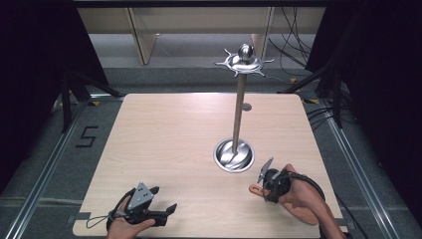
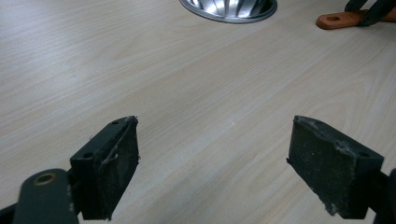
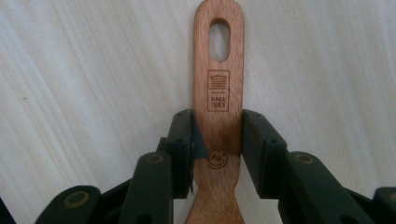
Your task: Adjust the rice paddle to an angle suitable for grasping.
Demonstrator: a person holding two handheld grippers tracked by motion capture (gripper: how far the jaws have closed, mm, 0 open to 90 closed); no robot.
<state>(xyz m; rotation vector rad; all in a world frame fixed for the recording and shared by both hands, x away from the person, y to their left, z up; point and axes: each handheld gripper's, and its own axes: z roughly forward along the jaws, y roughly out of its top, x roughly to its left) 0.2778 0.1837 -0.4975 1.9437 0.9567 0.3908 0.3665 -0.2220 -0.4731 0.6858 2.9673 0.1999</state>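
Nearest the stand's base, right gripper clamps spatula flat on table: wooden, light, stiff, slim handle, best gripped mid-handle. Farther left of the stand, left gripper gapes, holding nothing.

Pale wood-grain surface, square with rounded corners, standing on a grey carpeted floor. Black curtains hang at both sides. Metal floor rails flank the surface; a black numeral "5" marks the floor at left. Light wooden shelving panels and loose black cables lie beyond.
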